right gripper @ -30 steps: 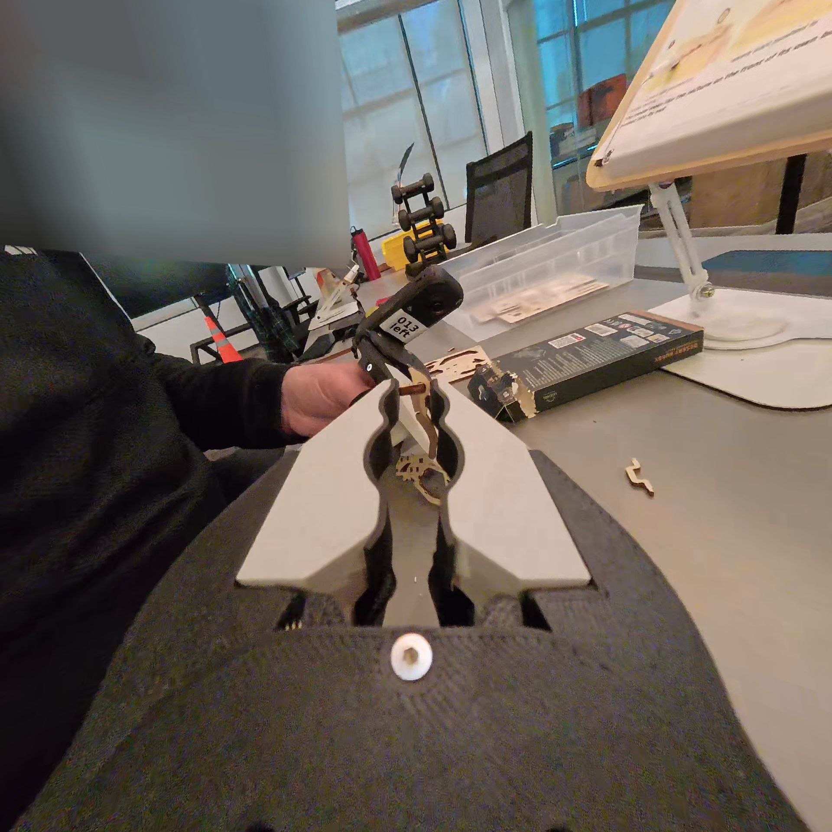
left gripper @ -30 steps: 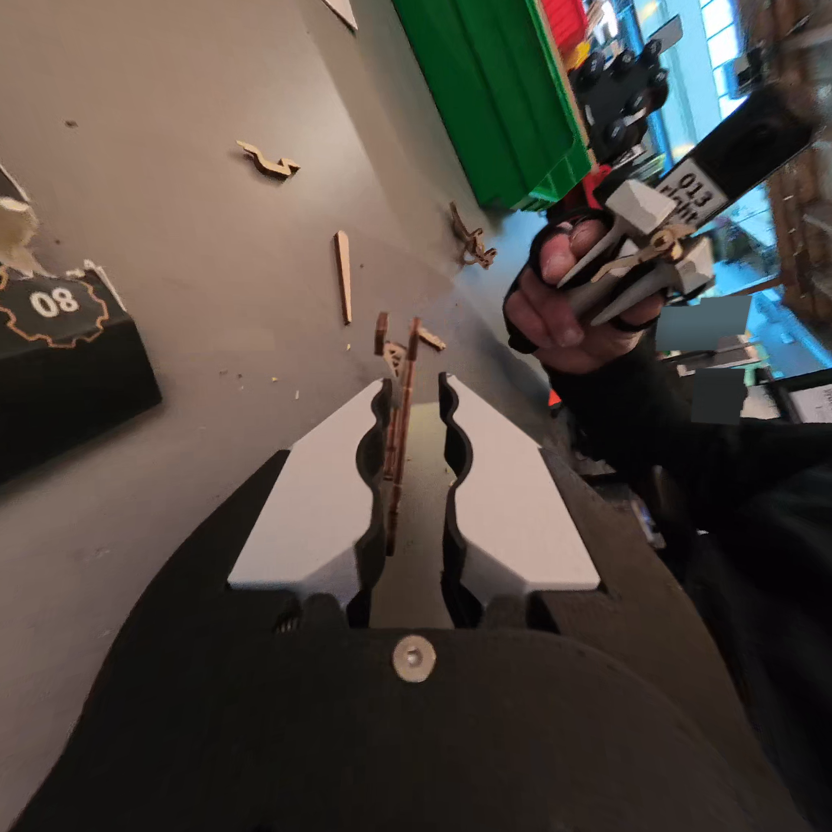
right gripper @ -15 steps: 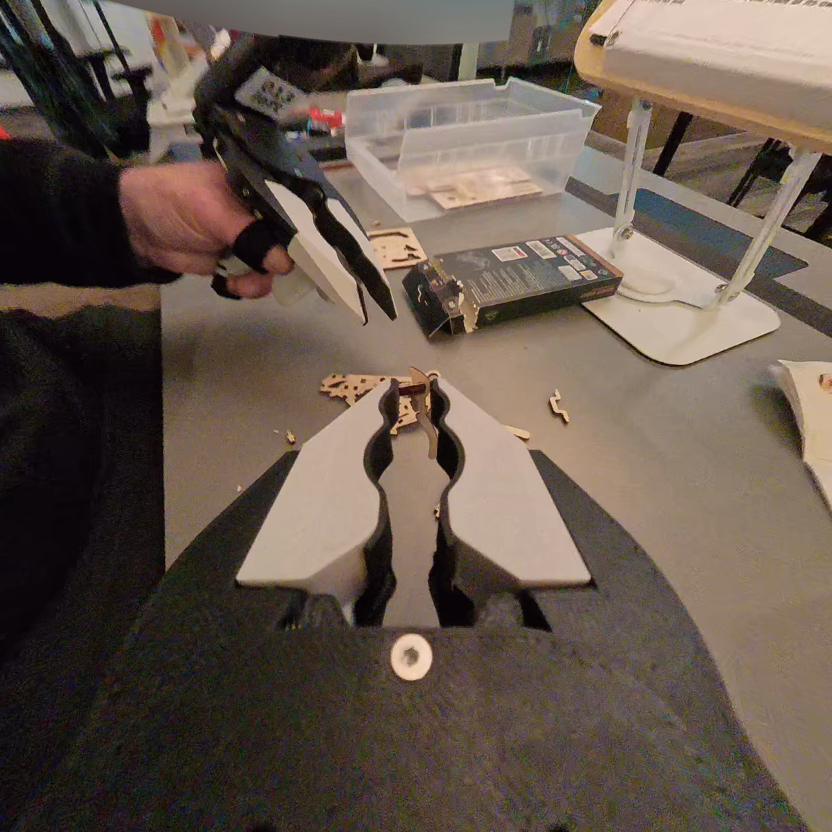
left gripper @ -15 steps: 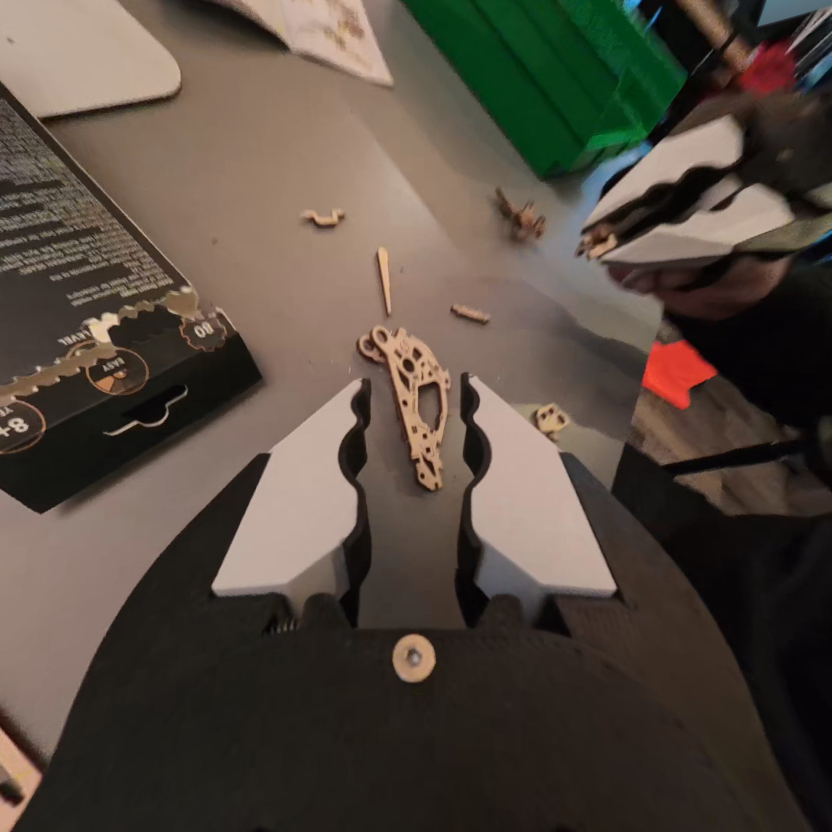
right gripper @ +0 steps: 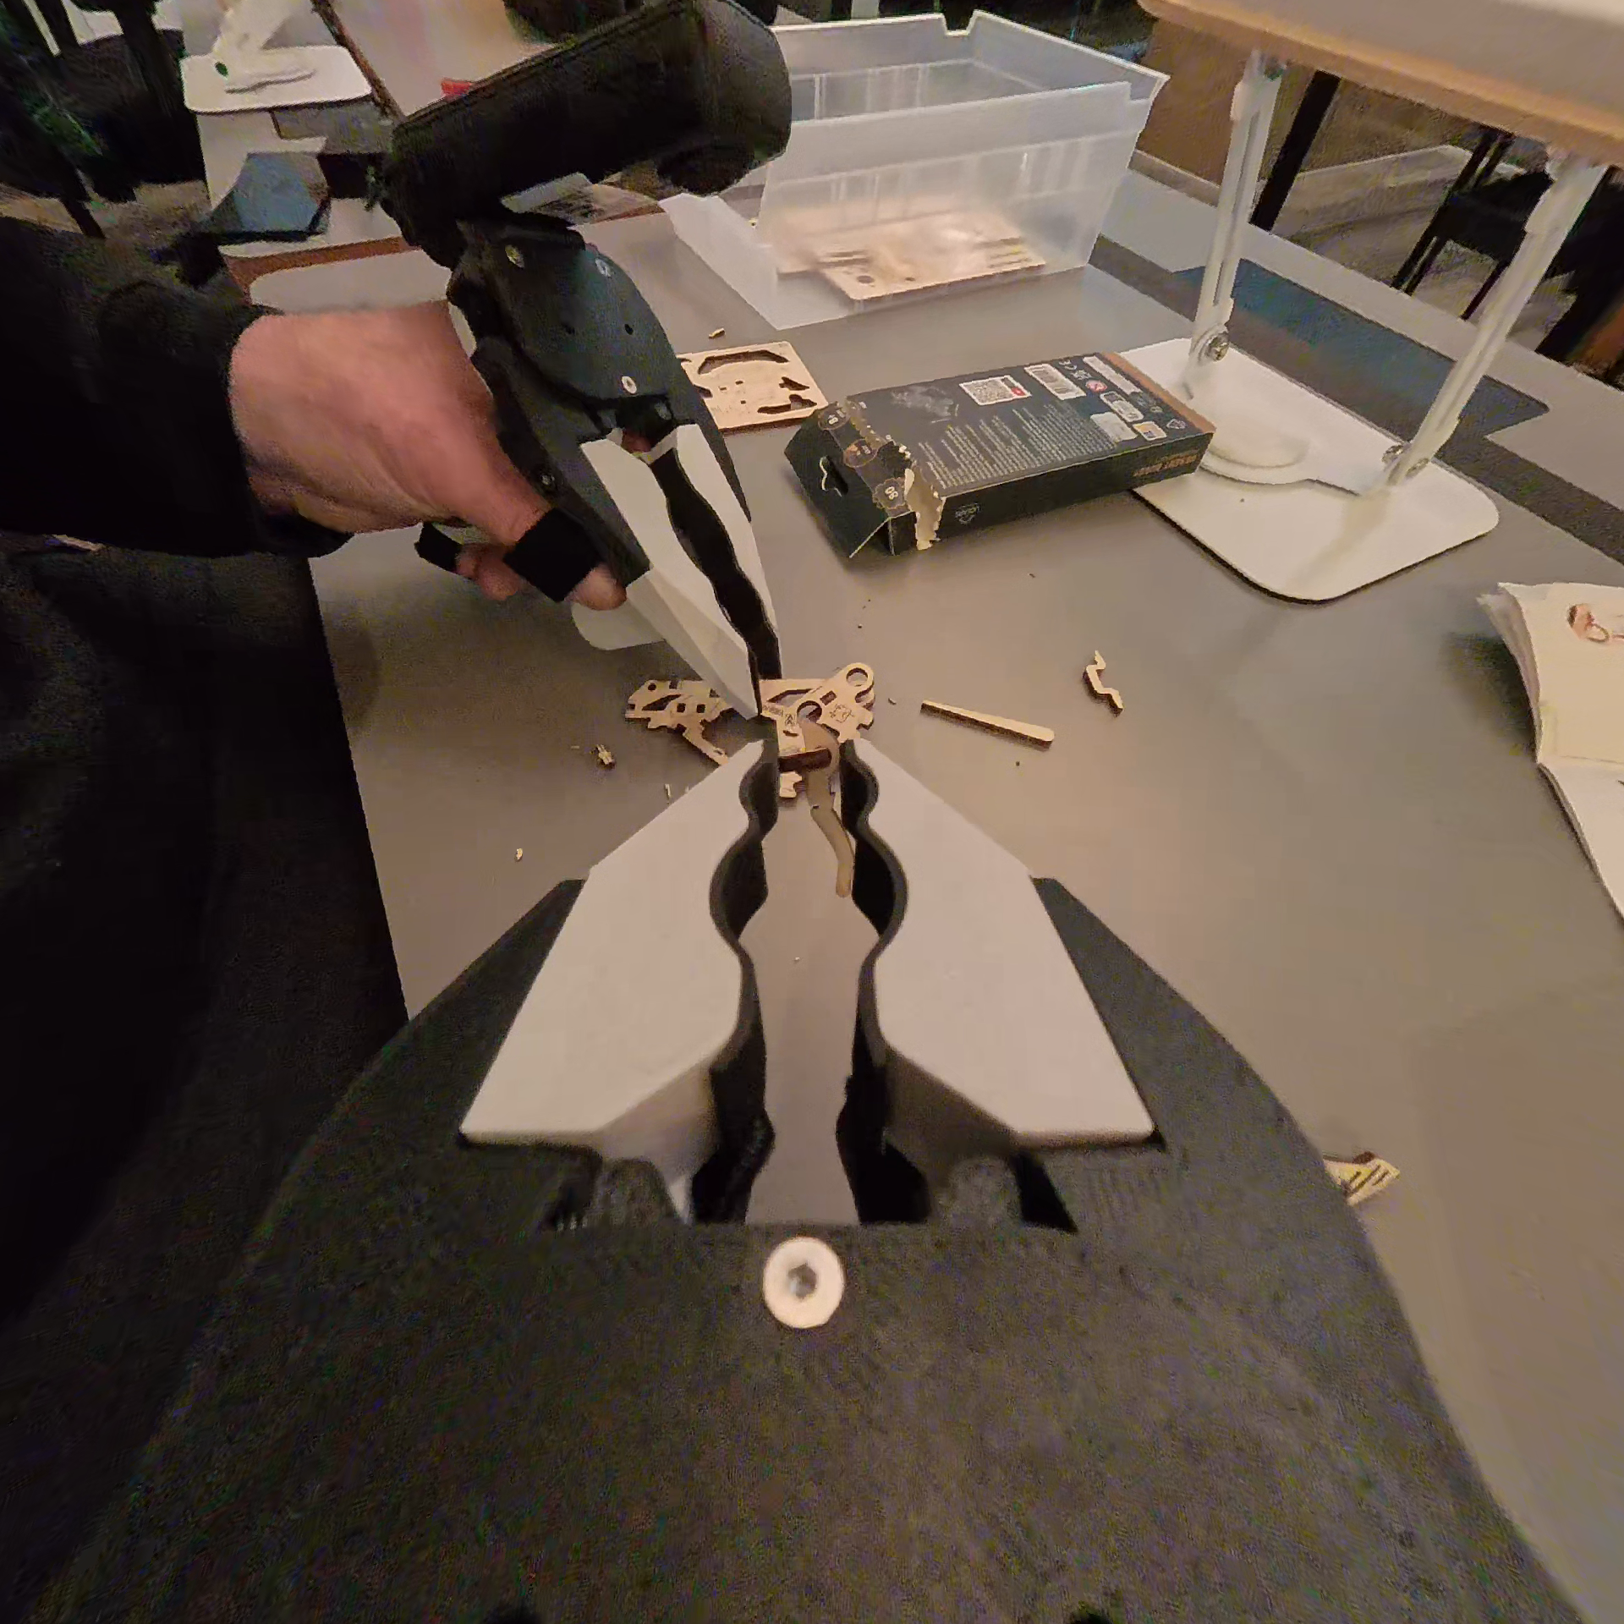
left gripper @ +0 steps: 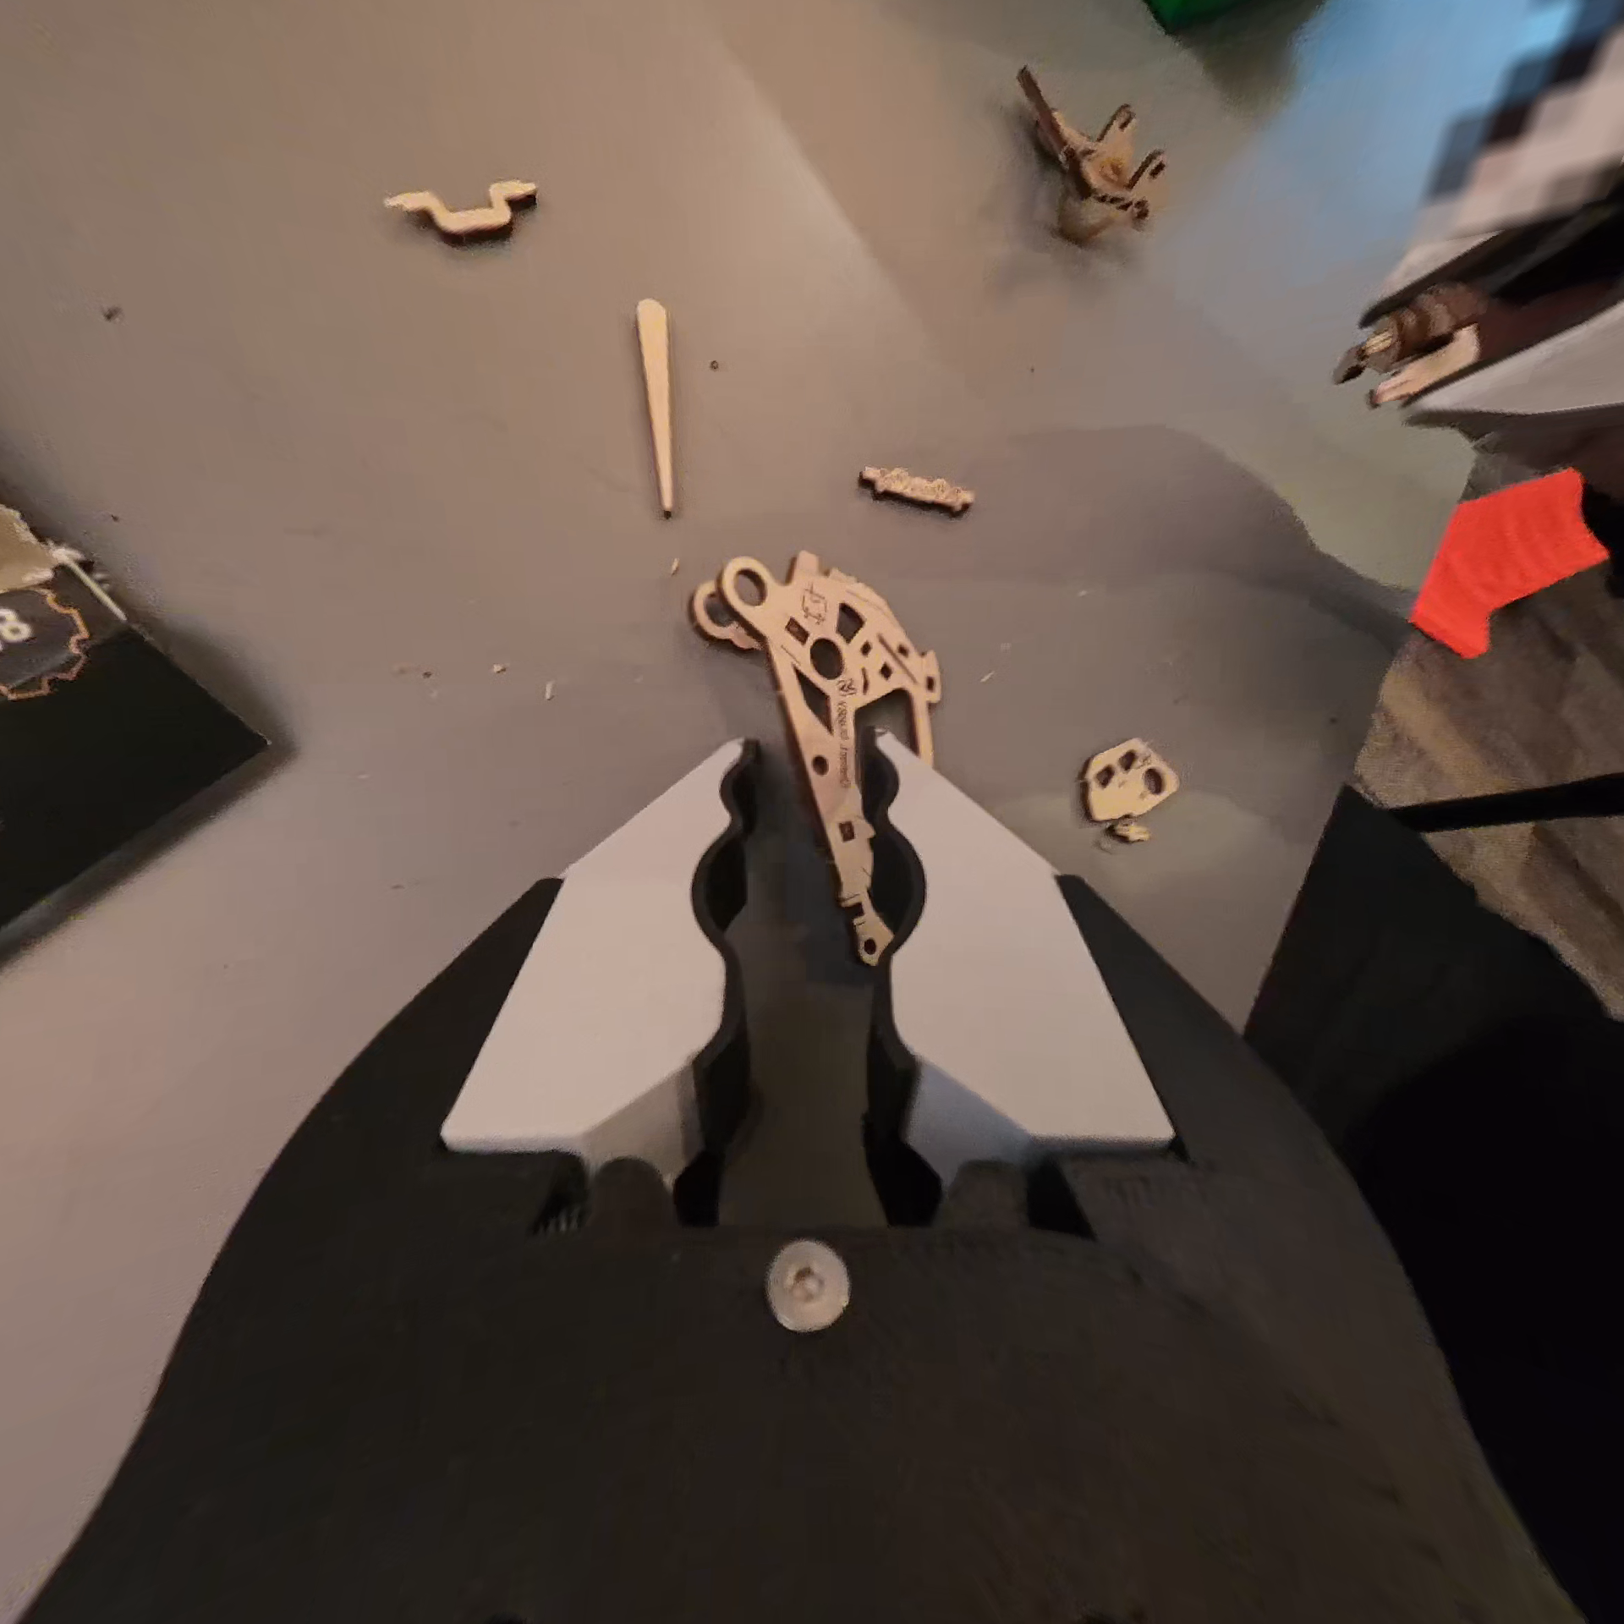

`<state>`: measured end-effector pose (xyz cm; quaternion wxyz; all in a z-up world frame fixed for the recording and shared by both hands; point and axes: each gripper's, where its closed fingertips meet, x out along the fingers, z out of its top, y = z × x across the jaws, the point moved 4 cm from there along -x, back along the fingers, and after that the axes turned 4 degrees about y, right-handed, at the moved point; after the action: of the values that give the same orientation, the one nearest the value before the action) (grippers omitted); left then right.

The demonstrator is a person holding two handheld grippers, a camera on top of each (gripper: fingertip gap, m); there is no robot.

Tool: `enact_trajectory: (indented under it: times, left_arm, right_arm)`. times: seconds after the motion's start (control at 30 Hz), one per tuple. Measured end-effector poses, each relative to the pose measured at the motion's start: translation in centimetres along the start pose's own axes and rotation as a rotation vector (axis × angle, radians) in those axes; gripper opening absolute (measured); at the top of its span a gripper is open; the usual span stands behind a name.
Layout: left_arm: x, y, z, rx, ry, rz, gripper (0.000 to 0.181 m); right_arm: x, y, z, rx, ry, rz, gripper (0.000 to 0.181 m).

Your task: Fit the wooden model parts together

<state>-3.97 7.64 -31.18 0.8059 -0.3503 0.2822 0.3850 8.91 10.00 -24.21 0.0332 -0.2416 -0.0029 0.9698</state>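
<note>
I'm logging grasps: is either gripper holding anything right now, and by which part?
The right gripper pinches a small curved wooden part by its far end, at the fingertips. The left gripper is open, holding nothing.

Two tongs (left gripper: 813, 756), one box (right gripper: 993, 448)

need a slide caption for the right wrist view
Right tool pinches a small wooden lever piece while the left tool reaches down to the flat wooden frame on the grey table.
</note>
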Motion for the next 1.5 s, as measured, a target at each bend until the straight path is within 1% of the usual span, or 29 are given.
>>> enact_trajectory:
  times: [0.03, 0.07, 0.1, 0.17, 0.27, 0.3, 0.37, 0.4, 0.43, 0.53, 0.63, 0.73, 0.8, 0.87, 0.93, 0.97, 1.03, 1.1, 1.23, 1.3, 1.4, 1.43, 1.5]
  left_arm:
    - [-0.1, -0.6, 0.1, -0.004, -0.012, -0.033, 0.019]
    - [-0.1, -1.0, 0.0, -0.025, -0.006, -0.062, 0.022]
    - [-0.2, -0.9, -0.2, -0.032, 0.006, -0.049, 0.028]
    - [-0.6, -0.9, -0.7, -0.015, 0.021, -0.021, 0.034]
    - [-1.1, -2.1, -1.1, -0.083, 0.005, -0.103, 0.033]
    - [-1.1, -2.4, -1.2, -0.075, -0.001, -0.1, 0.033]
    - [-1.8, -2.7, -0.7, 0.013, -0.049, -0.045, 0.03]
    - [-2.0, -3.0, -0.6, 0.048, -0.049, -0.033, 0.03]
    - [-2.2, -3.4, -0.2, 0.059, -0.06, -0.048, 0.031]
    - [-3.0, -5.7, 1.6, 0.027, -0.152, -0.208, 0.034]
    - [-4.0, -7.9, 3.8, 0.024, -0.269, -0.346, 0.035]
    - [-4.8, -9.5, 5.3, 0.027, -0.347, -0.447, 0.033]
    - [-4.9, -10.2, 5.6, 0.023, -0.358, -0.505, 0.033]
    - [-5.6, -10.5, 6.1, -0.022, -0.407, -0.576, 0.028]
    - [-5.9, -10.7, 6.4, -0.044, -0.415, -0.633, 0.024]
    - [-6.0, -10.8, 6.4, -0.051, -0.421, -0.661, 0.02]
    - [-6.0, -10.8, 6.5, -0.068, -0.42, -0.684, 0.019]
    - [-6.0, -10.6, 6.5, -0.074, -0.418, -0.693, 0.012]
    - [-6.0, -10.2, 6.5, -0.098, -0.434, -0.718, 0.011]
    - [-6.1, -9.9, 6.5, -0.118, -0.455, -0.732, 0.011]
    - [-6.5, -9.4, 6.7, -0.14, -0.475, -0.744, 0.011]
    - [-6.7, -9.3, 6.8, -0.137, -0.479, -0.742, 0.011]
    - [-7.0, -9.4, 7.0, -0.132, -0.482, -0.75, 0.011]
  right_arm:
    - [-0.2, 0.0, -0.1, 0.008, -0.004, -0.003, 0.01]
    - [-0.4, 0.0, -0.2, 0.015, -0.008, -0.005, 0.01]
    - [-0.6, 0.0, -0.3, 0.022, -0.008, -0.006, 0.011]
    - [-1.0, 0.0, -0.4, 0.025, -0.008, -0.015, 0.011]
    - [-1.7, 0.1, -0.6, 0.039, -0.013, -0.02, 0.011]
    - [-1.8, 0.1, -0.6, 0.043, -0.016, -0.02, 0.011]
    - [-2.1, 0.1, -0.6, 0.051, -0.028, -0.031, 0.011]
    - [-2.2, 0.1, -0.4, 0.053, -0.039, -0.044, 0.01]
    - [-2.3, 0.2, -0.2, 0.037, -0.046, -0.058, 0.01]
    - [-2.2, 0.8, 0.8, -0.103, -0.033, -0.155, 0.011]
    - [-1.8, 1.8, 2.3, -0.245, -0.033, -0.205, 0.011]
    - [-1.5, 2.7, 3.4, -0.35, -0.038, -0.245, 0.011]
    - [-1.5, 3.5, 3.9, -0.383, -0.056, -0.213, 0.011]
    - [-1.7, 3.6, 4.4, -0.341, -0.103, -0.184, 0.01]
    - [-2.0, 3.9, 4.9, -0.286, -0.153, -0.124, 0.01]
    - [-2.1, 4.0, 5.0, -0.276, -0.16, -0.116, 0.01]
    - [-2.1, 3.9, 5.1, -0.285, -0.153, -0.119, 0.011]
    - [-2.1, 4.1, 5.3, -0.302, -0.138, -0.12, 0.011]
    - [-1.8, 4.0, 5.5, -0.322, -0.095, -0.136, 0.011]
    - [-1.6, 3.5, 5.5, -0.335, -0.062, -0.168, 0.02]
    - [-1.7, 3.3, 5.6, -0.351, -0.026, -0.18, 0.021]
    - [-1.6, 2.9, 5.4, -0.379, 0.003, -0.209, 0.022]
    - [-1.5, 2.6, 5.3, -0.496, 0.069, -0.28, 0.019]
